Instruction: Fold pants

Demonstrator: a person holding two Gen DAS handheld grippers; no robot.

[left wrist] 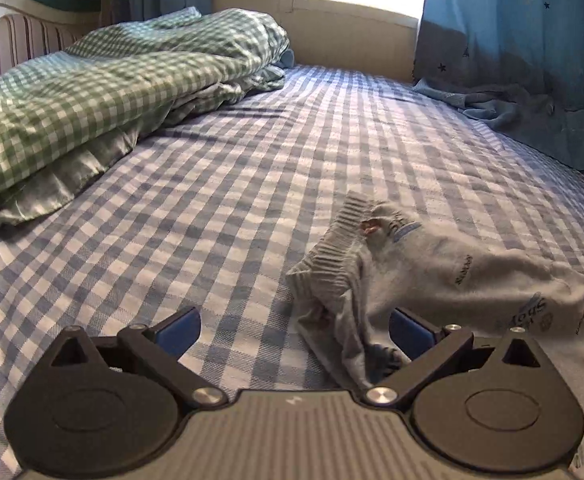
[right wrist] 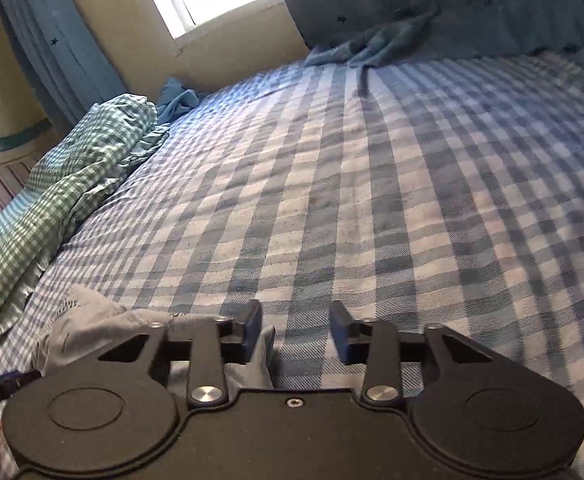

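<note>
Small grey pants (left wrist: pixel 432 276) with a ribbed waistband and printed lettering lie crumpled on the blue checked bed sheet (left wrist: pixel 231 184). My left gripper (left wrist: pixel 296 328) is open wide just above the sheet; a fold of the pants lies between its fingers, close to the right finger (left wrist: pixel 410 330). In the right wrist view the pants (right wrist: pixel 91 328) lie at lower left, partly hidden under the gripper body. My right gripper (right wrist: pixel 296 330) is open, with a grey edge of the pants beside its left finger (right wrist: pixel 251 330).
A bunched green checked blanket (left wrist: pixel 111 92) lies along the left of the bed, also in the right wrist view (right wrist: pixel 71 176). Blue star curtains (left wrist: pixel 524 48) drape onto the bed's far right. A window and wall stand behind. A striped headboard (left wrist: pixel 15 44) stands at far left.
</note>
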